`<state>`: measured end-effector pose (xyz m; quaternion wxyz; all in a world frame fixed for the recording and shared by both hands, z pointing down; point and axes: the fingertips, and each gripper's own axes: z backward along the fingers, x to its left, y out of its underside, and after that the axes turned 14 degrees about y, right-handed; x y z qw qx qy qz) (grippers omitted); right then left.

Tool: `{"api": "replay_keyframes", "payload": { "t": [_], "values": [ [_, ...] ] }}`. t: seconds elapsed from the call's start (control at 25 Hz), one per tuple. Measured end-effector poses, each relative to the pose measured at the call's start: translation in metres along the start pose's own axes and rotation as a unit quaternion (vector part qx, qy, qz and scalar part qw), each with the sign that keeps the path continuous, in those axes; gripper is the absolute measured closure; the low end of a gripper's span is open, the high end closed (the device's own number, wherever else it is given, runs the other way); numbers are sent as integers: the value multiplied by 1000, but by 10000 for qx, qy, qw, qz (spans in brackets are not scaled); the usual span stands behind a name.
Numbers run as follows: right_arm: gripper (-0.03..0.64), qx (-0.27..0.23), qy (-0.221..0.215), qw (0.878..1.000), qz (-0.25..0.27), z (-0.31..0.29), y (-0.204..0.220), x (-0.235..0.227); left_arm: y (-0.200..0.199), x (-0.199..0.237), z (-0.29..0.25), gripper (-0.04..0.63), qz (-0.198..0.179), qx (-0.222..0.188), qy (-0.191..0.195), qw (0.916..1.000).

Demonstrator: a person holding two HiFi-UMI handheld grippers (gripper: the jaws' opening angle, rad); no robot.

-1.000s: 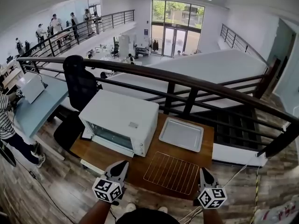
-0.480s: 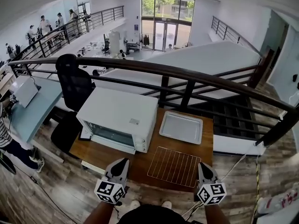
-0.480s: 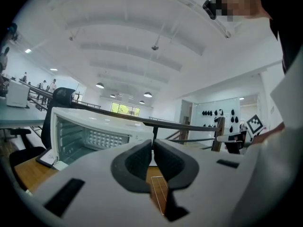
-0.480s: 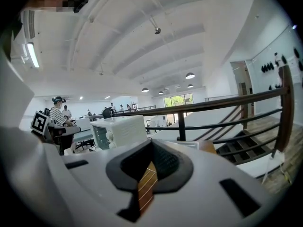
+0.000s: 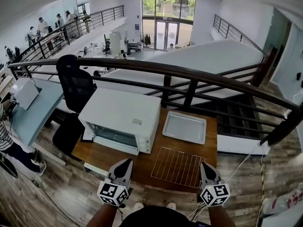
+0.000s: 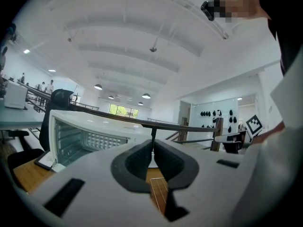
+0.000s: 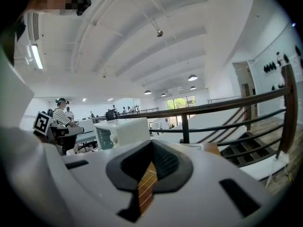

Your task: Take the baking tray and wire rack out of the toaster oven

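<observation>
The white toaster oven [image 5: 121, 118] stands on the left of the wooden table [image 5: 97, 156], its front facing me. Right of it lies the silver baking tray [image 5: 184, 127] at the back, and the wire rack [image 5: 177, 167] lies flat in front of the tray. My left gripper [image 5: 127, 161] is shut and empty at the table's front edge, below the oven. The right gripper [image 5: 203, 165] is shut and empty at the rack's front right corner. In the left gripper view the oven [image 6: 80, 137] is to the left of the shut jaws [image 6: 152, 144]. In the right gripper view the rack [image 7: 145, 186] shows below the shut jaws [image 7: 151, 144].
A dark metal railing [image 5: 189, 77] runs right behind the table. A black office chair [image 5: 75, 85] and a pale desk [image 5: 31, 112] stand to the left, with a person [image 5: 6, 137] beside them. A flat black item [image 5: 87, 137] lies by the oven's left corner.
The right gripper has shifted a little along the table's front edge by the rack. The left gripper has kept its place.
</observation>
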<state>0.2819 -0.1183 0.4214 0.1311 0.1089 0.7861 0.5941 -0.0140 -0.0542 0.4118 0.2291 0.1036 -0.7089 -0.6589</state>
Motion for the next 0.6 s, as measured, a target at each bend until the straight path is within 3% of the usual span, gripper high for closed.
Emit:
{"api": "replay_keyframes", "payload": {
  "t": [0.6],
  "values": [
    [621,8,-79,9999,97,-2,-1,-2,4,-9,-3,572,-142,130,-34,9998]
  ]
}}
